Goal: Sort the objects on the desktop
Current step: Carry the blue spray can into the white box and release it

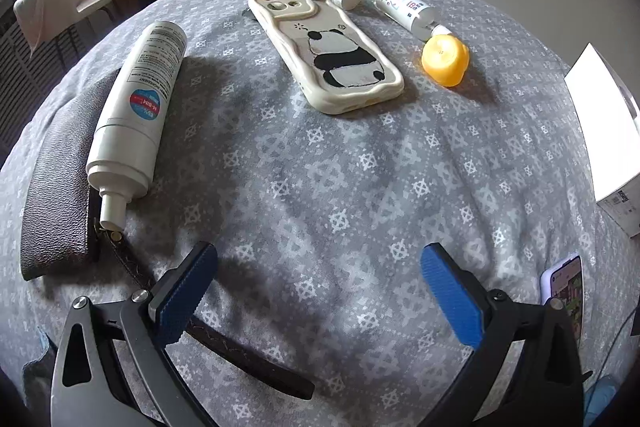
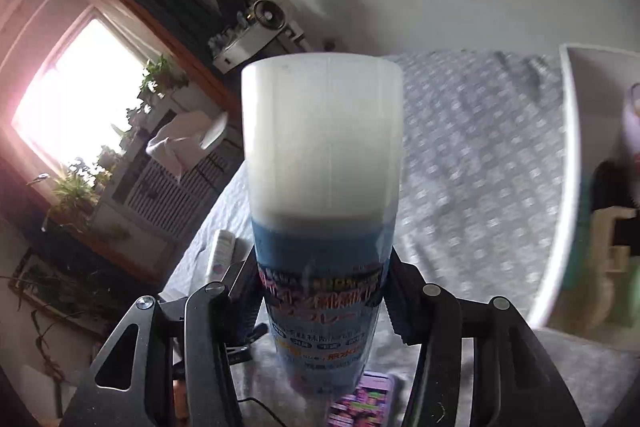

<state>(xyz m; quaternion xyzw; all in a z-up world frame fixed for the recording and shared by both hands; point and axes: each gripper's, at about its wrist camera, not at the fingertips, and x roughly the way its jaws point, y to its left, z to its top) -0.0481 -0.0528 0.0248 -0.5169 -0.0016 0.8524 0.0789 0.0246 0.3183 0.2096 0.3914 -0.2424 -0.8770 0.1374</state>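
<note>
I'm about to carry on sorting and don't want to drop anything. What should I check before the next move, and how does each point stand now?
1. Right gripper shut on the spray can: ok.
2. Can's cap on: ok.
3. Left gripper open, holding nothing: ok.
4. White bin beside the can: ok.
5. Room inside the bin: cannot tell, blurred.
6. White bottle lies flat on the dark pouch, could roll: not ok.

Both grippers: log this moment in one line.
left gripper: open, empty, over tablecloth | right gripper: shut on spray can, lifted
</note>
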